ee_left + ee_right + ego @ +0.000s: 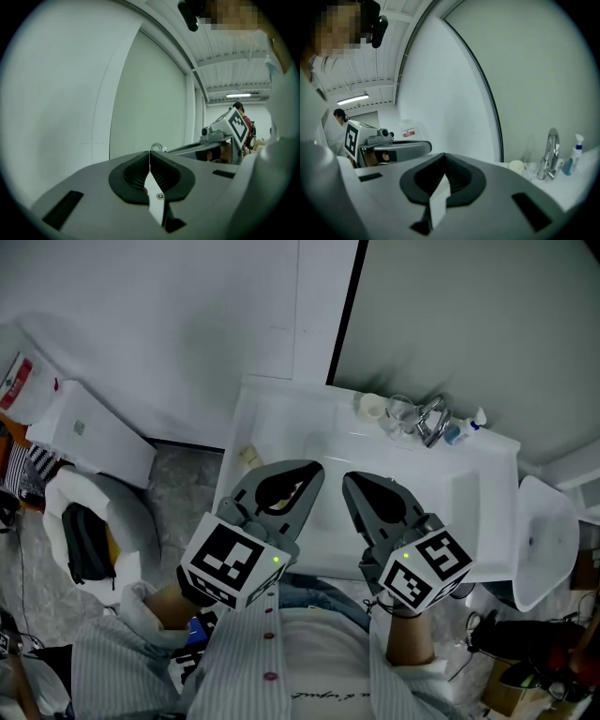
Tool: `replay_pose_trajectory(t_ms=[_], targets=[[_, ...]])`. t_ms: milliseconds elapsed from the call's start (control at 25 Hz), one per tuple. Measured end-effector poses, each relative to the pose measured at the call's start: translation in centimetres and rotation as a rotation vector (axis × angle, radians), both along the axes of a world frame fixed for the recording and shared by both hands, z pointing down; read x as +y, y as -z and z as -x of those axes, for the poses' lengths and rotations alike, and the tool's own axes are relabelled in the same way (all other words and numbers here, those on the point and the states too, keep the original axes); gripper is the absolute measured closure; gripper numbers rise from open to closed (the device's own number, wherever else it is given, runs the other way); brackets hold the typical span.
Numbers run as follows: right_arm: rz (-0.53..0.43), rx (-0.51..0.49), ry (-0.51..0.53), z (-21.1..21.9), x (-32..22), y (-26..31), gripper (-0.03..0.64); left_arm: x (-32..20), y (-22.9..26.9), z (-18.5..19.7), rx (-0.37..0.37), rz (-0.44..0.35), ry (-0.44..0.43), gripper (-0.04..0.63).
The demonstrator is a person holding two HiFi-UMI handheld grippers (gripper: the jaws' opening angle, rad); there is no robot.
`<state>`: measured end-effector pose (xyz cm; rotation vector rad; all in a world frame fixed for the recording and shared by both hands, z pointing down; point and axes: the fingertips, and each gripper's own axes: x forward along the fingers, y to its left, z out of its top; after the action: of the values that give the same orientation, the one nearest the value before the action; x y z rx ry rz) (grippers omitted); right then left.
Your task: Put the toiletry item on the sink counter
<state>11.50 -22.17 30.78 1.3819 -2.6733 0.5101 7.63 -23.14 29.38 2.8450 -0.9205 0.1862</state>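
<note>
The white sink counter (272, 418) holds a chrome faucet (433, 420) with a small cream cup (372, 407), a clear glass (401, 412) and a little blue-and-white spray bottle (466, 430) beside it. A small yellowish item (248, 456) lies on the counter's left part. My left gripper (316, 470) and right gripper (350, 480) hover side by side over the counter's near edge, both shut with nothing between their jaws. The right gripper view shows the faucet (551, 154), the bottle (575, 157) and the cup (516, 166) ahead to the right. In the left gripper view only the faucet's top (157, 146) shows past the jaws.
A toilet (94, 512) with a dark object on its seat stands at the left. A white lidded bin (546, 540) stands right of the counter. A dark-framed mirror or panel (469, 324) rises behind the faucet. Boxes and cables lie on the floor at lower right.
</note>
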Motion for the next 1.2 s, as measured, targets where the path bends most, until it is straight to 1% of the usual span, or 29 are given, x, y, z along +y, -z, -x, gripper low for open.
replay_pose_trajectory(t_ms=[80,280,520,880,1200], targets=[[-0.005,0.001,-0.008,-0.3,-0.4,0.2,0.607,-0.3,-0.1,-0.1,-0.011,-0.010,-0.006,0.577],[-0.018,0.004,-0.023,-0.3,-1.4,0.5,0.607,-1.0,-0.7,0.2,-0.017,-0.006,-0.023,0.578],[-0.026,0.011,-0.018,-0.1,-1.7,0.5,0.607,-1.2,-1.3,1.0,-0.021,0.001,-0.010,0.577],[-0.009,0.023,-0.003,0.5,-2.4,-0.3,0.607,-1.7,-1.9,1.1,-0.033,0.006,-0.017,0.578],[0.011,0.017,-0.006,0.1,-3.0,-1.0,0.607,-2.2,-2.1,0.7,-0.042,0.006,-0.022,0.577]])
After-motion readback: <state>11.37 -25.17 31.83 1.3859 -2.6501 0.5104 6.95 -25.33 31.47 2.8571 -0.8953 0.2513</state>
